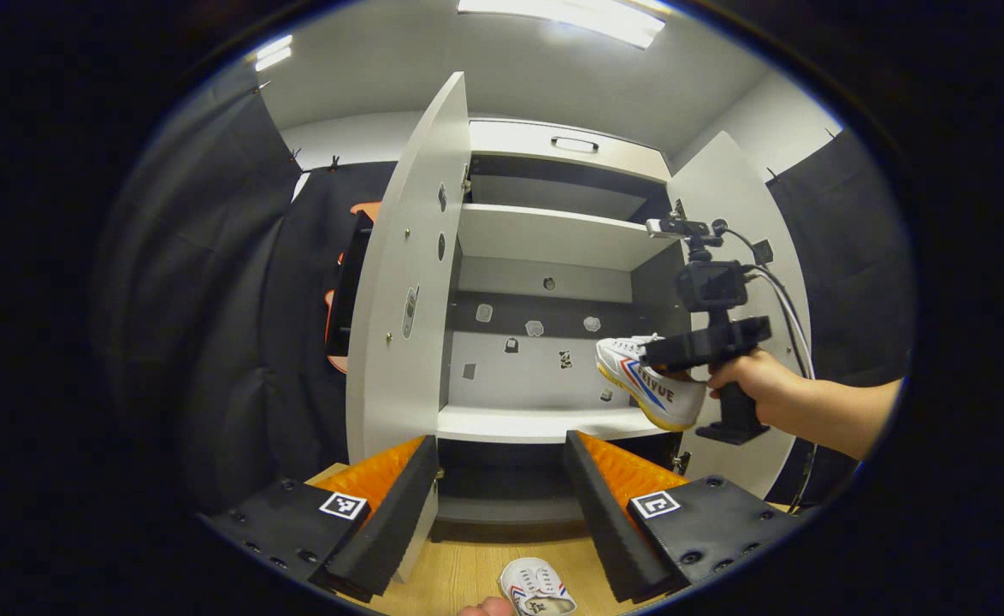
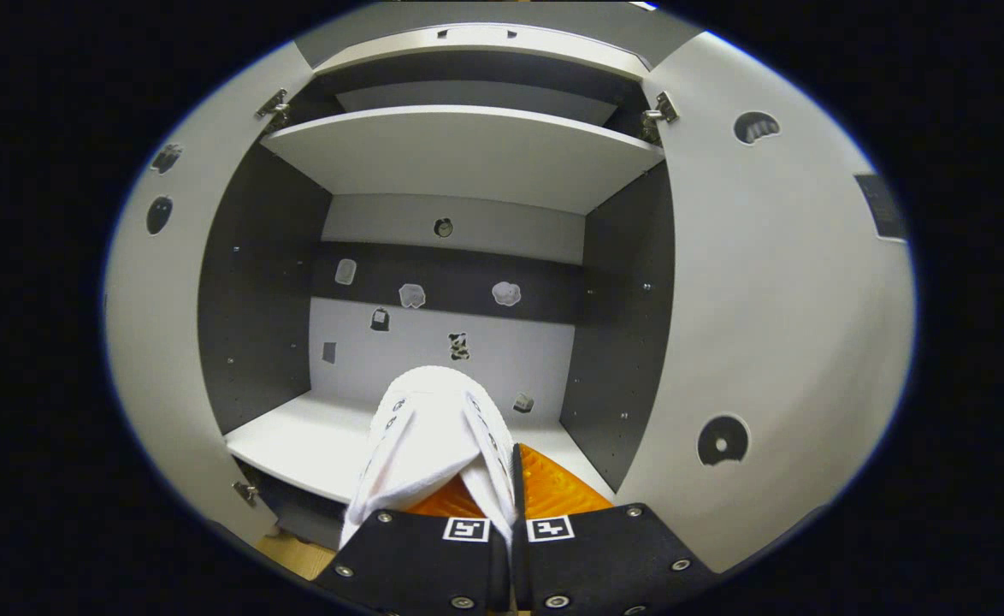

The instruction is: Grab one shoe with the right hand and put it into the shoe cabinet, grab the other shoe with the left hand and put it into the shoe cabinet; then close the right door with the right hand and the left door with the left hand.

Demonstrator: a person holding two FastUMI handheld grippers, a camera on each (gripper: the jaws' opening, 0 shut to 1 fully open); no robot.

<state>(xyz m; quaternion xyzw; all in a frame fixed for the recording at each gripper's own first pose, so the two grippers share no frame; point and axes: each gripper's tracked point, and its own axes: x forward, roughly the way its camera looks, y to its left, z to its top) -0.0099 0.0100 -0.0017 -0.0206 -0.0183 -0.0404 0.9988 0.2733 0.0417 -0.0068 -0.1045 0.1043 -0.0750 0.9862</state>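
1. Shoe cabinet [image 1: 545, 423]: smooth, matt pale panels with darker matt side walls; the doors [image 2: 776, 342] had the same flat finish.
2. Hinges [image 2: 660, 109]: bright, shiny metal.
3. Held shoe [image 1: 652, 385]: white woven cloth upper, matt; rubbery-looking sole edge with a slight sheen.
4. Second shoe [image 1: 539, 589]: white cloth, laced, matt.
5. Floor [image 1: 468, 573]: light wood-grain surface, smooth, with low sheen.
6. Booth wall [image 1: 211, 299]: black cloth, matt, creased.
7. Right gripper [image 1: 707, 342]: matt black plastic-looking body.
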